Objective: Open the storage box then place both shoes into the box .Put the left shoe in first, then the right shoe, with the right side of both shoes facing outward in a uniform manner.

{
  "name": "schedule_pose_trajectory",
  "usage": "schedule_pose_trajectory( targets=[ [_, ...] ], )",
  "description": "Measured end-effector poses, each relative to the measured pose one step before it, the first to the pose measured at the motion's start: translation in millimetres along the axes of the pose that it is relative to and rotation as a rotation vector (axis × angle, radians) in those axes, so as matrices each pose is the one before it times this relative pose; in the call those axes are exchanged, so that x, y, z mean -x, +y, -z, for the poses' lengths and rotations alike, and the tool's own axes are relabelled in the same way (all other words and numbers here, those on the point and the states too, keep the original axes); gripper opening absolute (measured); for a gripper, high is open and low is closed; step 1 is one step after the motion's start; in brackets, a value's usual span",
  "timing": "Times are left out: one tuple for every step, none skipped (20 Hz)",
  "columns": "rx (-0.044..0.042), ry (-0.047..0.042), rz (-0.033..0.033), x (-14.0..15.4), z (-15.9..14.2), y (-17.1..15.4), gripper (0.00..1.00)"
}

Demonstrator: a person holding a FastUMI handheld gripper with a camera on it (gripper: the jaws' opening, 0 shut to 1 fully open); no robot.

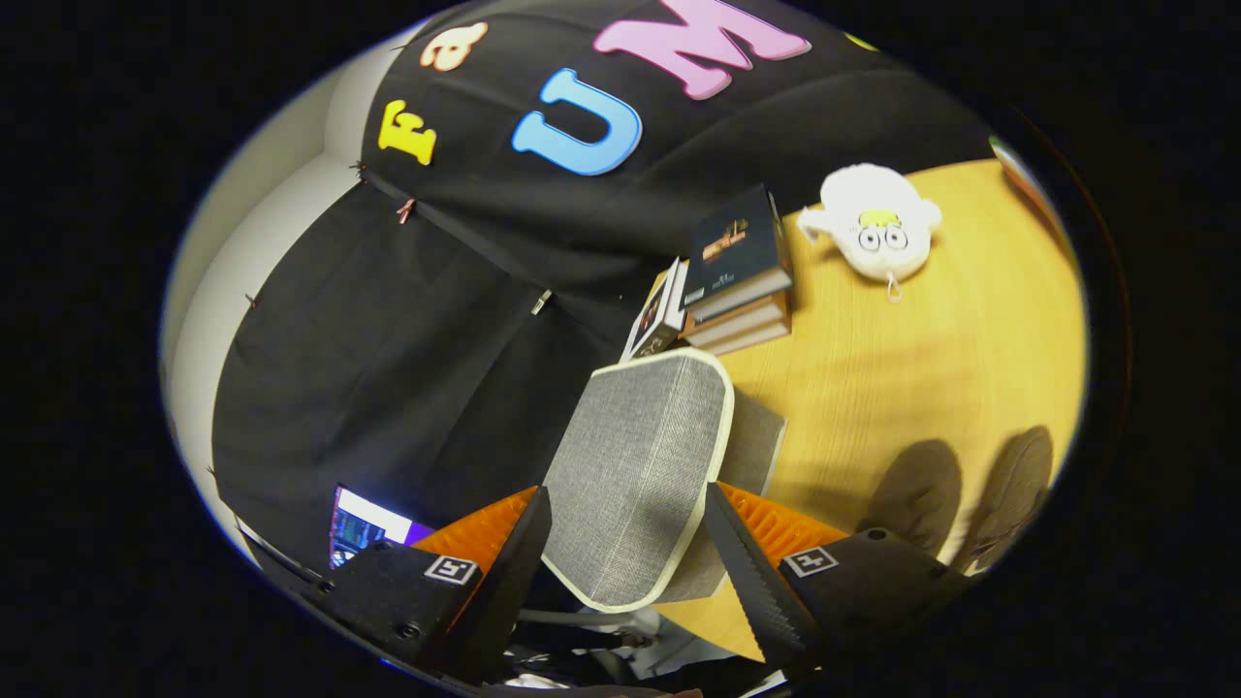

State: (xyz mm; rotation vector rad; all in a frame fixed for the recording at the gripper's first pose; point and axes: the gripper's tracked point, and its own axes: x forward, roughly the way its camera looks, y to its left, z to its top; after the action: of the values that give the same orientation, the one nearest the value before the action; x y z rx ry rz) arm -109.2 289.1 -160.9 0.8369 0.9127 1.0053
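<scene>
- The table point(931, 378) fills the right of the frame; 2 shoes point(960, 499) lie at lower right, shadowed and hard to make out.
- The box lid point(635, 475) stands raised at lower centre, probably light and stiff; take it by its pale rim.
- The gripper point(630, 553) fingers flank the lid; whether they press it I cannot tell.
</scene>
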Motion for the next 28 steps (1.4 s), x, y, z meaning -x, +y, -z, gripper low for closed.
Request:
schedule_pose_trajectory(
  targets=[
    [-0.02378, 0.03141, -0.00174, -7.02, 10.03, -6.73, 0.98],
    [-0.01370, 0.02982, -0.00042, -7.78, 9.23, -4.43, 0.98],
    [-0.01323, 0.02677, -0.01075, -6.90, 8.02, -2.68, 0.98],
    [-0.01598, 0.02045, -0.01668, -6.20, 7.41, -1.63, 0.98],
    [-0.02054, 0.01666, -0.01330, -6.60, 5.14, -2.57, 0.98],
    [-0.02558, 0.01406, -0.01292, -5.32, 4.93, -2.65, 0.98],
    [-0.02785, 0.00152, -0.01374, -4.00, 1.86, -2.41, 0.98],
    [-0.03413, -0.00587, -0.01346, -1.93, 1.10, -3.80, 0.98],
    [-0.04240, -0.00682, -0.01699, -1.38, -0.85, -2.00, 0.98],
    [-0.04527, -0.00909, -0.01954, -0.03, -1.27, -1.71, 0.98],
    [-0.04518, -0.00843, -0.02009, -1.12, -1.67, -0.80, 0.98],
    [-0.04189, -0.00618, -0.01816, -1.53, -2.12, 0.48, 0.97],
    [-0.03312, 0.00305, -0.03957, 0.16, 0.85, 7.19, 0.95],
    [-0.00398, -0.00167, -0.01396, -0.11, 3.79, 5.01, 0.95],
    [0.01981, 0.00300, 0.00726, -4.01, 3.10, -2.36, 0.82],
    [0.00303, 0.02643, -0.00254, 1.69, 6.13, 0.70, 0.70],
    [-0.00462, 0.02047, 0.00649, 0.22, 4.97, -0.91, 0.70],
    [-0.00705, 0.00705, 0.00777, 1.02, 2.03, -2.22, 0.69],
    [-0.00997, -0.01500, -0.01013, -3.31, -5.17, 2.33, 0.57],
    [0.00816, -0.03411, -0.04359, 7.38, -3.44, 11.13, 0.44],
    [0.03990, -0.04749, -0.01164, 6.38, -8.89, 4.78, 0.26],
    [0.03013, -0.02696, -0.02105, 7.92, -2.71, 6.27, 0.08],
    [-0.00256, 0.00354, -0.01422, 3.34, 0.79, 8.15, 0.07],
    [-0.00487, -0.00160, -0.00852, -1.02, 2.06, 8.73, 0.07],
    [0.01401, -0.00764, 0.00090, -2.11, -1.79, 6.06, 0.06],
    [0.02850, -0.00775, 0.00310, -0.86, -2.07, 7.11, 0.06],
    [0.03921, -0.00543, 0.00471, -1.29, -0.09, 8.55, 0.06],
    [0.05220, -0.00505, 0.00677, -1.75, 0.24, 10.59, 0.06]
  ],
)
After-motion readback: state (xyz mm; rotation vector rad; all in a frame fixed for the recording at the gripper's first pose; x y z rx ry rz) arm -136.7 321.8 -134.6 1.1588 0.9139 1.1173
